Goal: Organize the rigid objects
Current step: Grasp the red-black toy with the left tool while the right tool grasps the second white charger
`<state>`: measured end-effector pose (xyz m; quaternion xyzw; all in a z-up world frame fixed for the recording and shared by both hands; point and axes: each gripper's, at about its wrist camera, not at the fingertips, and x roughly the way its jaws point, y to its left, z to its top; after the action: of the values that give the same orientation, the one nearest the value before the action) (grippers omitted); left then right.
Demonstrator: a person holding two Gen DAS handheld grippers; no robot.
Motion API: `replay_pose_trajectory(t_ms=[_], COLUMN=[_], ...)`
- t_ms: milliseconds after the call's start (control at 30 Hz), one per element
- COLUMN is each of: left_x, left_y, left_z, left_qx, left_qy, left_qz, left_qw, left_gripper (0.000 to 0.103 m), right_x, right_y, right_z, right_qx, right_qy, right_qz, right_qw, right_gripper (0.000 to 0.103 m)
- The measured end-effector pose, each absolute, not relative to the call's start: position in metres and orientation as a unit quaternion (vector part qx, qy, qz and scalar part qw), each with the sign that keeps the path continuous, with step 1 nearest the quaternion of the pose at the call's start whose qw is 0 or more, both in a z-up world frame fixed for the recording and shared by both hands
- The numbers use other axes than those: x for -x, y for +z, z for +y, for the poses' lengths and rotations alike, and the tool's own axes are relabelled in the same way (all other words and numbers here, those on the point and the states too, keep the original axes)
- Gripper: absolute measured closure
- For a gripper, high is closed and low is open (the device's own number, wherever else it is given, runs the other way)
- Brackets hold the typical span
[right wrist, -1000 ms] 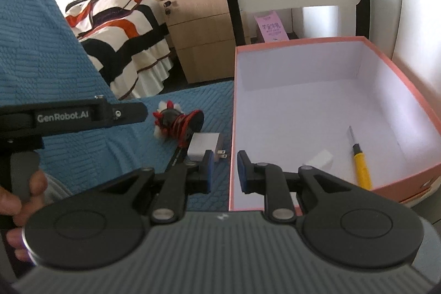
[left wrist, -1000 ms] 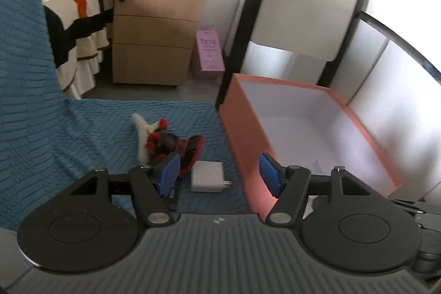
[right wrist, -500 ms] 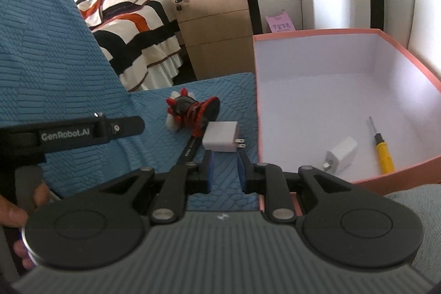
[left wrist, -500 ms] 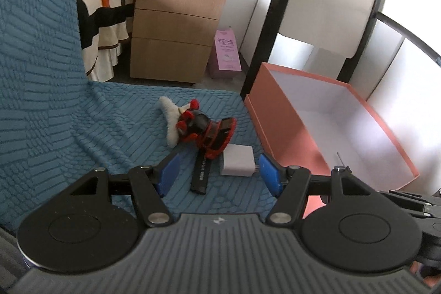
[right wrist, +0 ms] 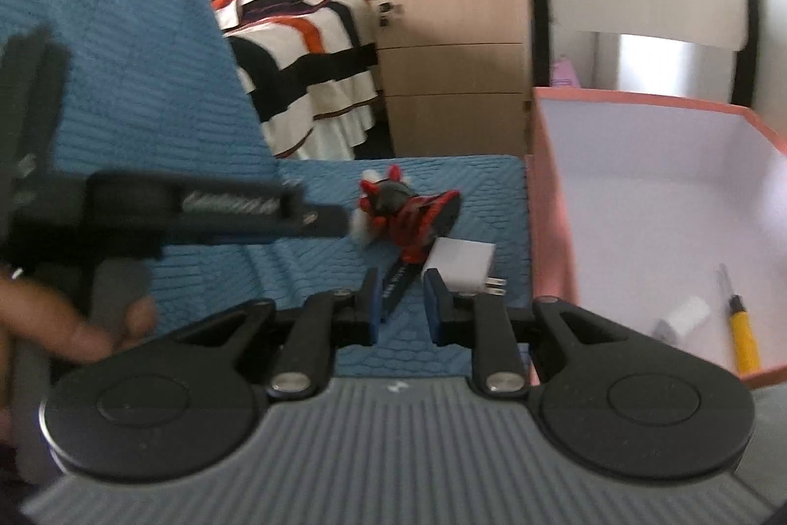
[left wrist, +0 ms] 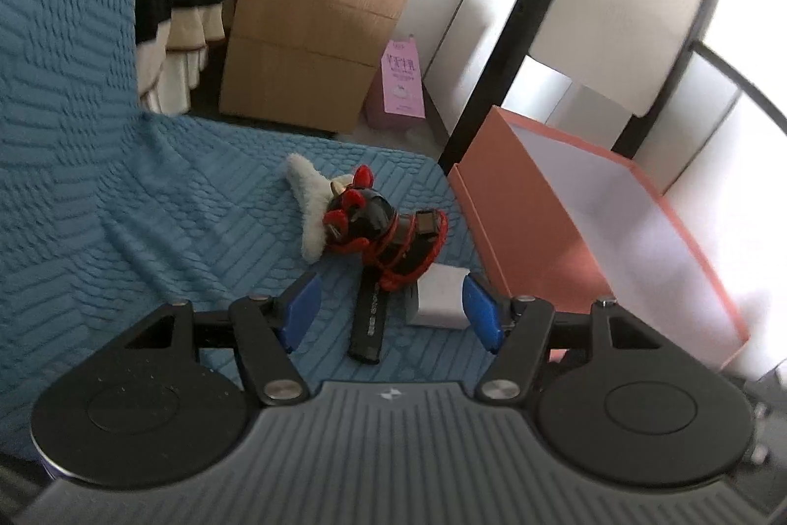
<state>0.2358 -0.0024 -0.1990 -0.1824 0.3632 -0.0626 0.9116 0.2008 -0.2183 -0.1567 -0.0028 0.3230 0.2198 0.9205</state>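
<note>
A blue quilted cover (left wrist: pixel 147 205) spreads over the seat, and at its right edge stands a pink box (left wrist: pixel 531 220) with a white inside, open at the top. On the cover, just left of the box, lie three things close together: a red-and-black toy (left wrist: pixel 388 230) with a white furry part, a black bar (left wrist: pixel 370 318) reaching out from under it, and a white charger (left wrist: pixel 440 296) touching the toy's near side. The left gripper (left wrist: pixel 388 311) has its blue pads well apart, nothing between them; the bar and charger lie just beyond. The right gripper (right wrist: pixel 402 303) has its pads nearly together, a narrow empty gap between them, with the charger (right wrist: pixel 462 259) just past them. In the box lie a yellow-handled screwdriver (right wrist: pixel 740 328) and a small white plug (right wrist: pixel 683 316).
</note>
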Motion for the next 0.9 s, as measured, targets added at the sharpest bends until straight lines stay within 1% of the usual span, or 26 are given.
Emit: replay_pose_trajectory(t_ms=[233, 433, 500, 667, 733, 800, 833, 900], left_x=[-0.275, -0.306, -0.315, -0.327, -0.332, -0.336, -0.338, -0.341], left_y=[-0.227, -0.247, -0.255, -0.275, -0.281, -0.285, -0.287, -0.290], left_z=[0.026, 0.043, 0.049, 0.056, 0.056, 0.057, 0.058, 0.060], left_qx=[0.272, 0.317, 0.346, 0.403, 0.414, 0.425, 0.432, 0.446], left_qy=[-0.078, -0.078, -0.082, -0.092, -0.090, -0.090, -0.089, -0.087], left_qz=[0.390, 0.403, 0.410, 0.418, 0.422, 0.423, 0.422, 0.420], left_qw=[0.876, 0.855, 0.840, 0.809, 0.801, 0.795, 0.792, 0.786], left_gripper=[0.035, 0.035, 0.035, 0.035, 0.035, 0.035, 0.035, 0.035], right_x=[-0.210, -0.226, -0.235, -0.254, -0.264, -0.272, -0.276, -0.284], right_y=[-0.164, -0.173, -0.179, -0.195, -0.201, -0.206, -0.208, -0.212], right_z=[-0.195, -0.182, -0.179, -0.170, -0.166, -0.163, -0.163, -0.163], right_qx=[0.035, 0.071, 0.082, 0.116, 0.129, 0.144, 0.149, 0.151], right_qy=[0.232, 0.224, 0.215, 0.190, 0.183, 0.169, 0.161, 0.151], right_qz=[0.322, 0.323, 0.327, 0.339, 0.347, 0.348, 0.349, 0.354], right_qw=[0.917, 0.917, 0.917, 0.914, 0.911, 0.911, 0.911, 0.910], right_gripper=[0.080, 0.080, 0.073, 0.068, 0.062, 0.044, 0.042, 0.041])
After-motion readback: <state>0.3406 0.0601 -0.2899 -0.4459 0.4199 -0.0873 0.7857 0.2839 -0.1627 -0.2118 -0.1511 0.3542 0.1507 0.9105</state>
